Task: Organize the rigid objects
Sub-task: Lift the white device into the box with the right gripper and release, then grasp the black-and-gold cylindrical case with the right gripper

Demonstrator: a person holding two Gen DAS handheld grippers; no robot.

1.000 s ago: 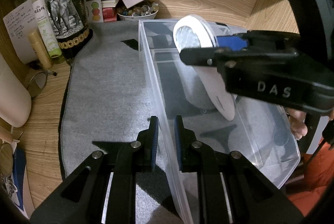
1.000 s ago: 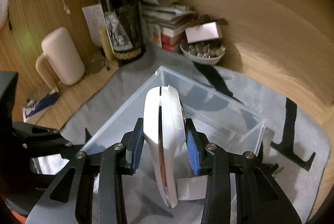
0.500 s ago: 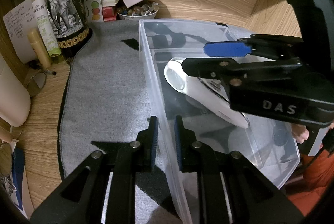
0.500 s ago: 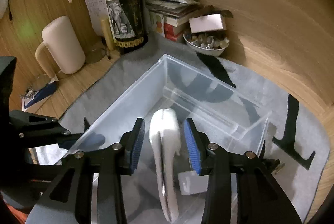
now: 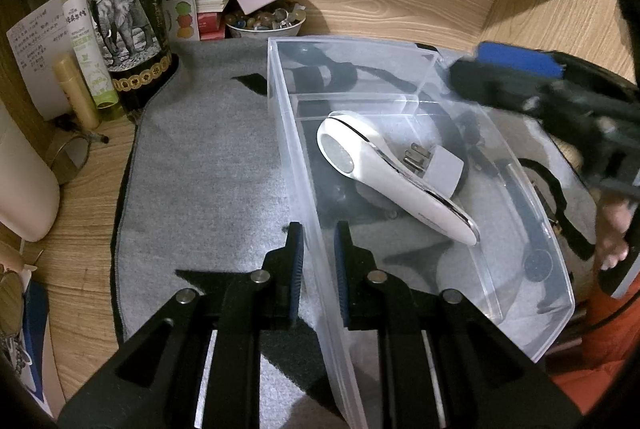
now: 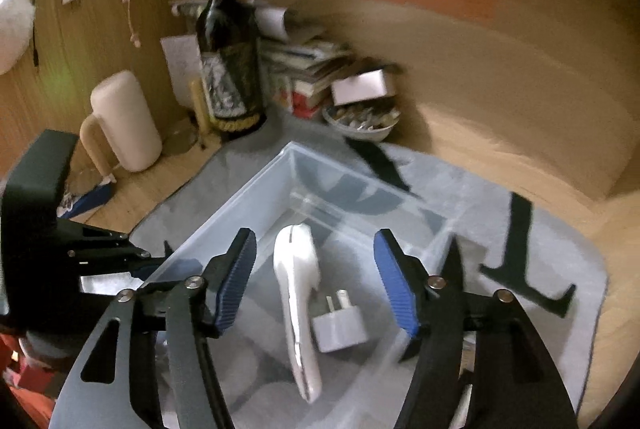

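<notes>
A clear plastic bin (image 5: 304, 157) stands on a grey mat. A white handheld device (image 5: 384, 173) lies inside it next to a white plug adapter (image 5: 440, 165); both also show in the right wrist view, the device (image 6: 298, 293) and the adapter (image 6: 340, 325). My left gripper (image 5: 318, 261) is shut on the bin's left wall. My right gripper (image 6: 316, 281) is open and empty above the bin; it appears blurred at the right of the left wrist view (image 5: 520, 73).
A dark wine bottle (image 5: 124, 17), a green spray bottle (image 5: 86, 29), stacked papers and a bowl of small items (image 5: 264, 23) stand at the back left. A cream mug (image 6: 124, 121) sits left. A black stand (image 6: 520, 253) lies on the mat right of the bin.
My right gripper lowered the white device into the bin, opened, let it go and drew back upward. The left gripper stayed clamped on the bin wall.
</notes>
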